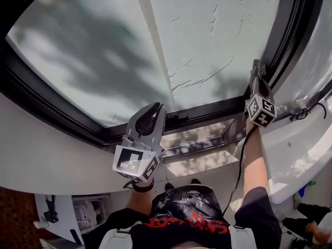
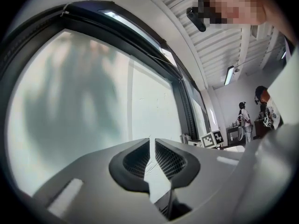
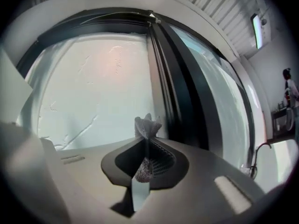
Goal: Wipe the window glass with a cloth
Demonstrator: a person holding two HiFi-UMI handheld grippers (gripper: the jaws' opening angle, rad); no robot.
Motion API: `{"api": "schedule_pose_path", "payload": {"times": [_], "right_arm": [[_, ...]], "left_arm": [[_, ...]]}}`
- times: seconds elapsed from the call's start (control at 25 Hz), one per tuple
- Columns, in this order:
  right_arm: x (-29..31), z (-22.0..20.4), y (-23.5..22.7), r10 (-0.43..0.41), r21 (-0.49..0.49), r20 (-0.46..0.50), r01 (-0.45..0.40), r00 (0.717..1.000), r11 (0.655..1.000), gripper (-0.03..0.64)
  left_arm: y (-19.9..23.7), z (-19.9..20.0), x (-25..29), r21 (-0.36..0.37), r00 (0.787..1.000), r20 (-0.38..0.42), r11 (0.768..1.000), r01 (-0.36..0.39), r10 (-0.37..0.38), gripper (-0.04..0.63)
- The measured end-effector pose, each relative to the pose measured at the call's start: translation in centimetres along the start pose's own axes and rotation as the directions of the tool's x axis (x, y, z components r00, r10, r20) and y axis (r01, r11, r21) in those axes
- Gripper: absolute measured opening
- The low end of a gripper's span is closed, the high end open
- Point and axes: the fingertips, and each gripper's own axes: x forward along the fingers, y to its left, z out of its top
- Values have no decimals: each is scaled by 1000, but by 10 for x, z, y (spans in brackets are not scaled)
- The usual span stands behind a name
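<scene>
Jaws of my right gripper (image 1: 256,66) clamp the small crumpled grey mesh cloth (image 3: 147,124), with the frosted window glass (image 3: 93,87) dead ahead. My left gripper (image 1: 154,110) is closed and empty, low by the glass's bottom edge.

Daylight poured through the window glass (image 1: 104,51), bright and milky, with soft dark shadows — perhaps foliage — smeared over its left pane. Both gripper views bowed hard toward black, vignetted edges, and a ceiling light (image 2: 228,74) glared palely.
</scene>
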Motion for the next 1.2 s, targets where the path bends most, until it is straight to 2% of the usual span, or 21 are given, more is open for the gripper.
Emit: {"api": "schedule_pose_path", "payload": {"times": [0.08, 0.16, 0.2, 0.24, 0.28, 0.32, 0.4, 0.44, 0.52, 0.6, 0.64, 0.68, 0.72, 0.76, 0.84, 0.88, 0.96, 1.08, 1.12, 1.2], "right_arm": [[-6, 0, 44, 92, 17, 46, -93, 995, 996, 26], [-14, -6, 115, 224, 31, 82, -227, 971, 973, 26], [-22, -10, 159, 310, 38, 91, -314, 946, 949, 26], [-33, -16, 208, 409, 44, 96, -414, 908, 909, 26], [-48, -23, 260, 518, 47, 98, -524, 850, 850, 26], [-67, -29, 316, 629, 49, 98, -635, 771, 771, 26], [-110, -40, 425, 807, 47, 98, -813, 582, 580, 25], [-131, -43, 472, 863, 46, 100, -869, 495, 493, 25], [-167, -45, 547, 930, 68, 117, -937, 350, 344, 25], [-196, -49, 602, 965, 101, 124, -970, 232, 221, 26], [-205, -55, 624, 975, 106, 107, -977, 196, 185, 26], [-207, -64, 641, 980, 100, 75, -980, 182, 175, 26], [-203, -75, 653, 981, 90, 34, -978, 191, 188, 26], [-193, -86, 659, 976, 84, -6, -972, 219, 219, 26], [-162, -103, 648, 950, 93, -62, -946, 305, 309, 26], [-145, -106, 633, 933, 102, -75, -928, 353, 359, 26], [-110, -102, 581, 885, 109, -73, -879, 459, 465, 26], [-67, -84, 465, 761, 60, -47, -758, 648, 649, 26], [-56, -78, 425, 716, 39, -38, -714, 698, 699, 26], [-39, -66, 350, 630, 13, -22, -630, 776, 777, 26]], "left_arm": [[10, -2, -7, 7, 999, -11, 999, -38, 38, 29], [26, -1, -22, 18, 996, -8, 995, -93, 93, 29], [36, 0, -33, 24, 992, -1, 992, -126, 126, 29], [47, 2, -46, 30, 987, 8, 987, -161, 161, 29], [59, 2, -60, 34, 980, 15, 979, -199, 199, 29], [72, 2, -78, 35, 970, 19, 969, -244, 243, 28], [101, 6, -120, 37, 936, 14, 935, -353, 353, 28], [115, 9, -144, 40, 913, 12, 912, -408, 407, 22], [137, 15, -190, 44, 865, 15, 864, -501, 501, 18], [154, 20, -234, 39, 813, 23, 812, -583, 582, 18], [161, 22, -252, 37, 788, 28, 787, -616, 615, 16], [167, 22, -266, 35, 767, 31, 767, -641, 640, 15], [172, 21, -276, 34, 753, 33, 752, -659, 658, 15], [176, 19, -281, 34, 745, 31, 744, -667, 666, 15], [178, 16, -277, 31, 755, 17, 754, -656, 656, 15], [178, 14, -269, 27, 769, 11, 768, -639, 639, 15], [177, 9, -242, 11, 811, 6, 811, -586, 586, 15], [167, -5, -183, -27, 897, 15, 897, -441, 441, 15], [160, -9, -163, -37, 921, 19, 921, -389, 390, 15], [143, -13, -127, -50, 949, 23, 949, -312, 313, 15]]}}
